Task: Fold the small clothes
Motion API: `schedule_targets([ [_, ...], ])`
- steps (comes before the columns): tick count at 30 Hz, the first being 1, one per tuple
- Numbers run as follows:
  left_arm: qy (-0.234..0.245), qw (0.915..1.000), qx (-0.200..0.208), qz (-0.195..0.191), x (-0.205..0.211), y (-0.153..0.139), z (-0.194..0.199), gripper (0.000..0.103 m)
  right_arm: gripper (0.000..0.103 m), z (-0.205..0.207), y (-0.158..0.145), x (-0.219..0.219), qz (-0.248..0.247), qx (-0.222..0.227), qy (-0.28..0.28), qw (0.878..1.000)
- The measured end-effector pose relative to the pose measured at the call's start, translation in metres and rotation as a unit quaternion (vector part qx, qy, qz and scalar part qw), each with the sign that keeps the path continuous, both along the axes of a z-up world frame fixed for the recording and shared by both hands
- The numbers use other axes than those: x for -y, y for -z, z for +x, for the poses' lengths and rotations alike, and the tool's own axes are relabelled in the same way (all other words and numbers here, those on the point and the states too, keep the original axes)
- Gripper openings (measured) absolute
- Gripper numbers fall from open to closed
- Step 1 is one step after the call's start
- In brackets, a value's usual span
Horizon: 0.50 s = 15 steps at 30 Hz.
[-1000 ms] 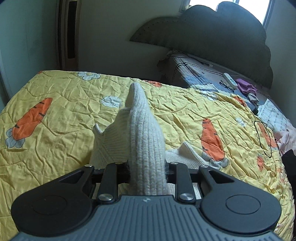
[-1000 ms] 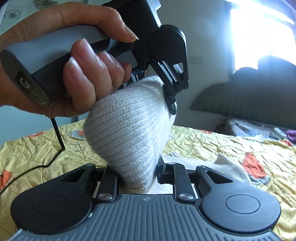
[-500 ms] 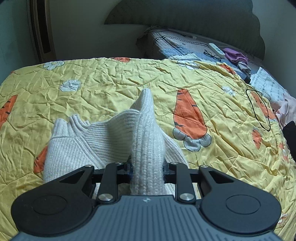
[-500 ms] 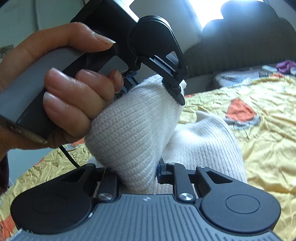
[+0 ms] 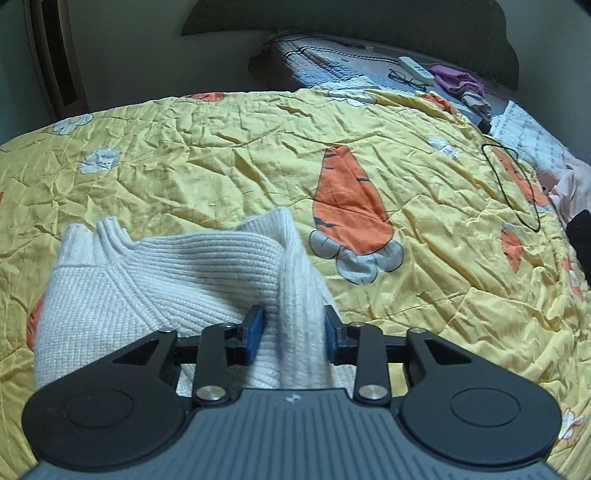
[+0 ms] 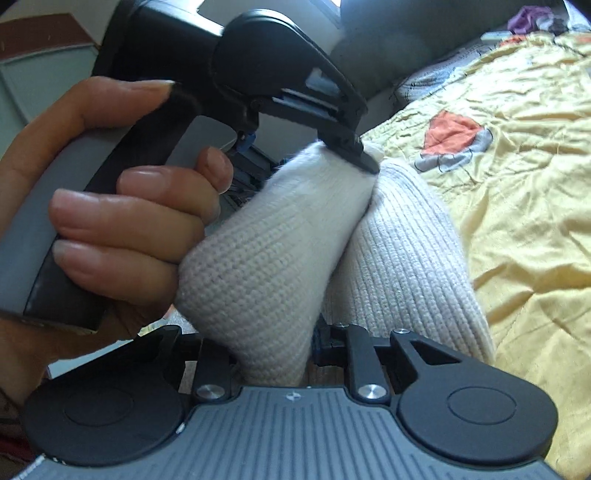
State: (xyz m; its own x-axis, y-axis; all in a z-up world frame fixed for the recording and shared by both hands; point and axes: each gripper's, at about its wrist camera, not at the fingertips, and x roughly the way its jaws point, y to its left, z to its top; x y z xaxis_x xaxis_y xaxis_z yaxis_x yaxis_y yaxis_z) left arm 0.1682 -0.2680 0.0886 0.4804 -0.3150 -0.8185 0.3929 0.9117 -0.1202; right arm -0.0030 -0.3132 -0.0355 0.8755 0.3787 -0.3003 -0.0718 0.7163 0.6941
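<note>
Both sets of jaws are opening, the cream sweater (image 5: 155, 295) still between the left gripper (image 5: 293, 328) and right gripper (image 6: 273, 347) fingers; best release together so the fold lands flat on the quilt (image 5: 424, 295).

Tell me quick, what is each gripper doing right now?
Left gripper: opening, fingers apart, a fold of the white knit sweater between them.
Right gripper: opening, sweater between its fingers, seemingly gripped.

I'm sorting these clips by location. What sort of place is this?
Most likely a bedroom at home: a bed under a yellow carrot-print quilt, a padded headboard behind it, and glasses lying by a purple cloth.
</note>
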Motion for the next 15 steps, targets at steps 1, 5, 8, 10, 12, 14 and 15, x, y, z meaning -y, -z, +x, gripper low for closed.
schedule_targets([
  [1,0.006,0.9999,0.002,-0.013,-0.001,-0.002,0.0,0.05,0.03,-0.001,0.001,0.004,0.015,-0.003,0.0,1.0],
  [5,0.015,0.9977,0.015,-0.065,-0.004,-0.017,-0.001,0.056,0.032,-0.002,0.006,0.012,0.05,-0.009,0.002,0.999],
  [8,-0.001,0.9958,0.046,-0.079,-0.018,-0.033,-0.005,0.056,0.037,-0.002,0.006,0.016,0.076,-0.011,0.005,0.997],
  [10,-0.012,0.9953,0.067,-0.069,-0.031,-0.039,-0.01,0.063,0.04,-0.003,0.006,0.021,0.092,-0.012,0.011,0.996],
  [12,-0.025,0.9944,0.089,-0.052,-0.047,-0.04,-0.019,0.075,0.044,-0.006,0.004,0.025,0.105,-0.011,0.02,0.994],
  [14,-0.04,0.9923,0.113,-0.03,-0.066,-0.035,-0.033,0.077,0.049,-0.01,0.002,0.028,0.107,-0.006,0.036,0.994],
  [15,-0.045,0.9916,0.12,-0.02,-0.075,-0.03,-0.04,0.077,0.051,-0.012,0.002,0.029,0.107,-0.004,0.041,0.993],
])
